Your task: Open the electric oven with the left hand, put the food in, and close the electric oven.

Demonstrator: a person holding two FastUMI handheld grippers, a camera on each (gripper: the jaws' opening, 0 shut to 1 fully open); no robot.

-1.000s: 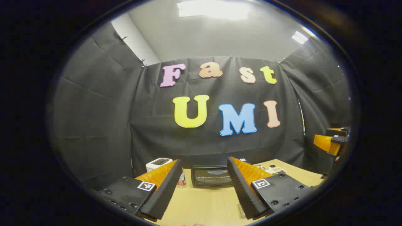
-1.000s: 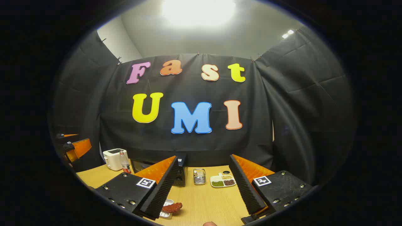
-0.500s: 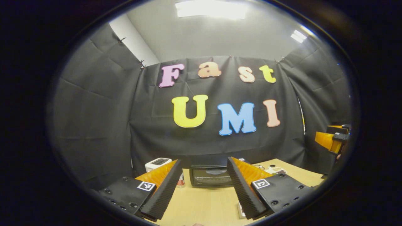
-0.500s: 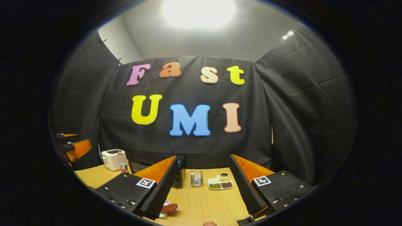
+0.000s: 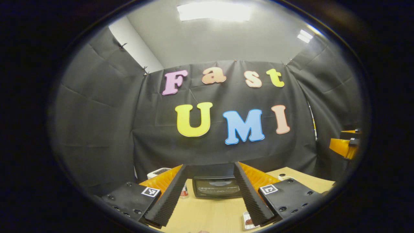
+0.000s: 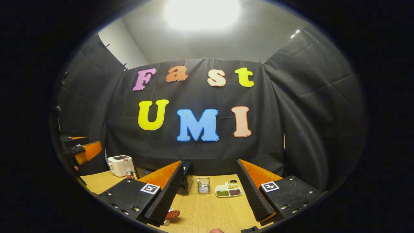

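Left gripper view: left gripper (image 5: 210, 191) spread wide, empty, one oven (image 5: 216, 187) ahead, door closed. Right gripper (image 6: 210, 191) likewise agape; one food piece (image 6: 172, 214), one toaster (image 6: 118, 165), one bottle (image 6: 128, 170).

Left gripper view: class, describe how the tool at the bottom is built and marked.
The left tool has two wedge-shaped fingers with ribbed inner faces. Each sits on a flat plate with screw heads and a small square black-and-white marker.

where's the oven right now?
In the left gripper view, the oven sits at the table's far edge, door shut, framed between the open left gripper, with a bottle on its left.
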